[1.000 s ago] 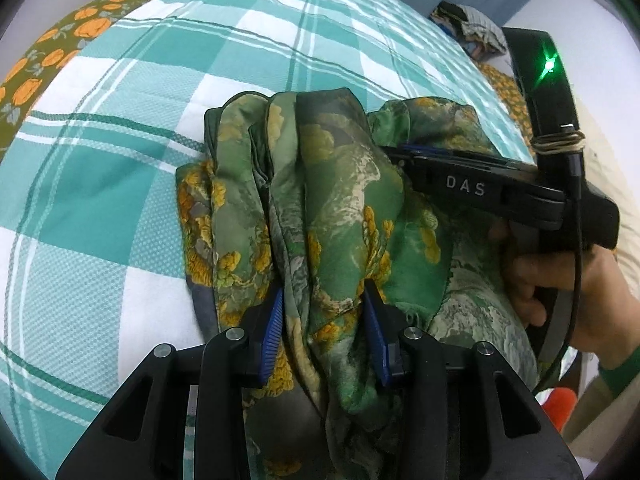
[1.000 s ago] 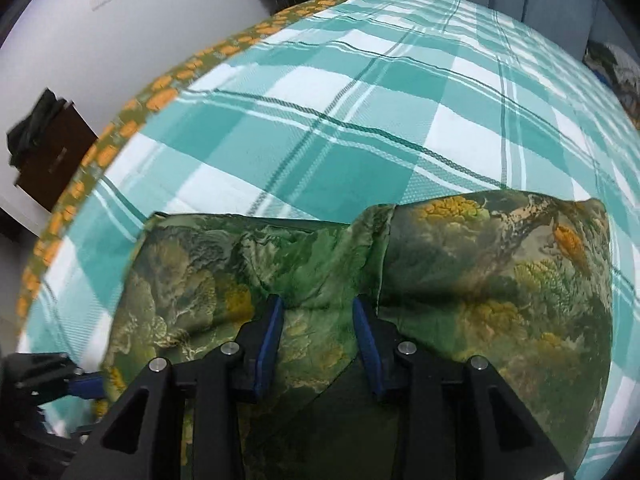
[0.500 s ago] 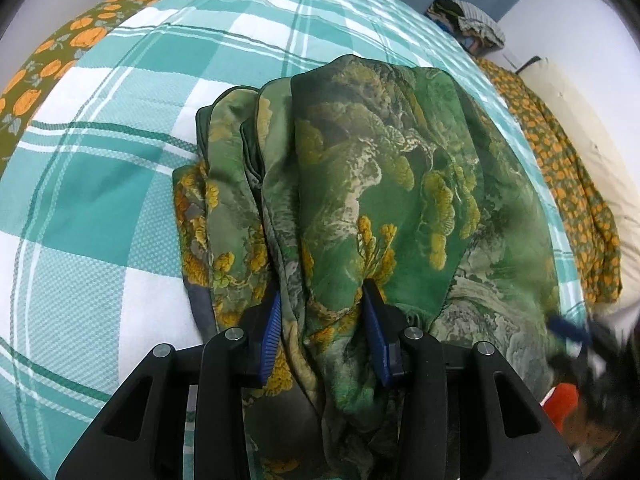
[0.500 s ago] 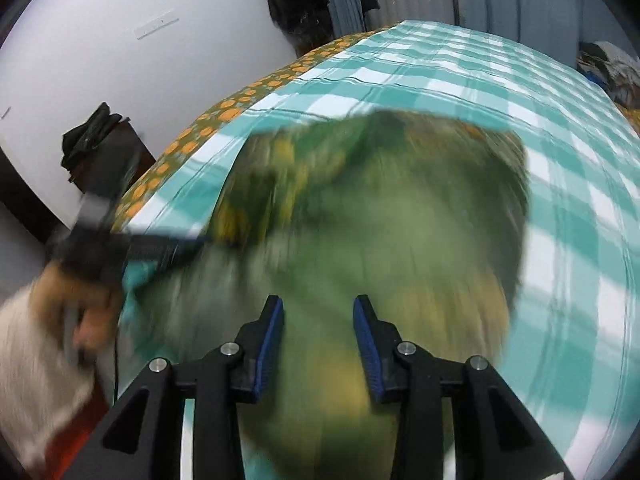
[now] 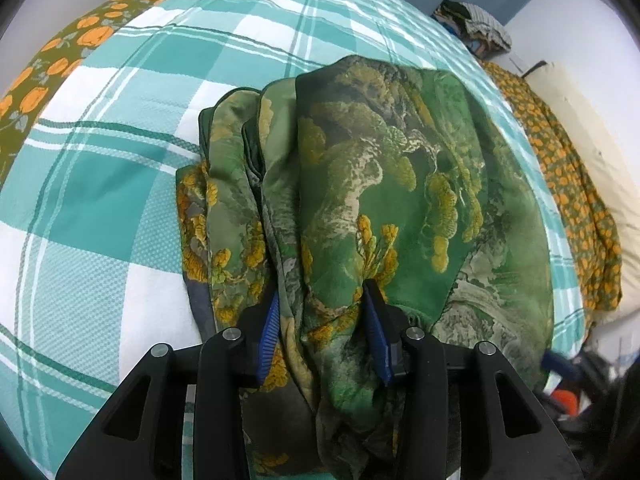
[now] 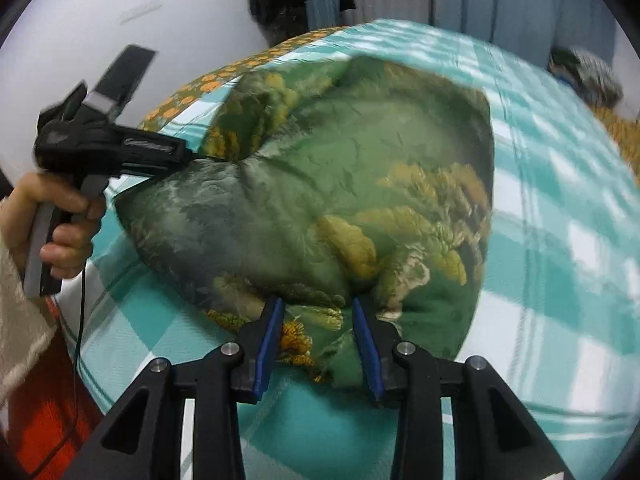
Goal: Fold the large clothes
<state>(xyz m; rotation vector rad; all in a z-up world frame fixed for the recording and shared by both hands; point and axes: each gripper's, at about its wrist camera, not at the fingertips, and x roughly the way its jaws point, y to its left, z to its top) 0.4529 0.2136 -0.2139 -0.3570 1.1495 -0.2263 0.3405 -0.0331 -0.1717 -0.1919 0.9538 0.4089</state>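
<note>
A green garment with yellow and grey landscape print [image 5: 360, 200] lies folded in several layers on the teal and white checked bedspread [image 5: 100, 208]. My left gripper [image 5: 320, 320] has its blue pads around a bunched edge of the garment. In the right wrist view the garment [image 6: 340, 184] lies as a rounded bundle. My right gripper [image 6: 318, 330] has its jaws on either side of the garment's near edge; whether they pinch it is unclear. The left gripper [image 6: 196, 156] reaches into the garment's left edge there.
An orange-flowered olive sheet [image 5: 60, 60] borders the bed's left side and hangs at the right [image 5: 580, 200]. A pile of clothes [image 5: 476, 24] lies at the far end. A white wall [image 6: 120, 40] stands on the left.
The right gripper has pulled back from over the garment to its near edge, and the garment's top layer now lies flat across the pile. The left gripper has stayed put.
</note>
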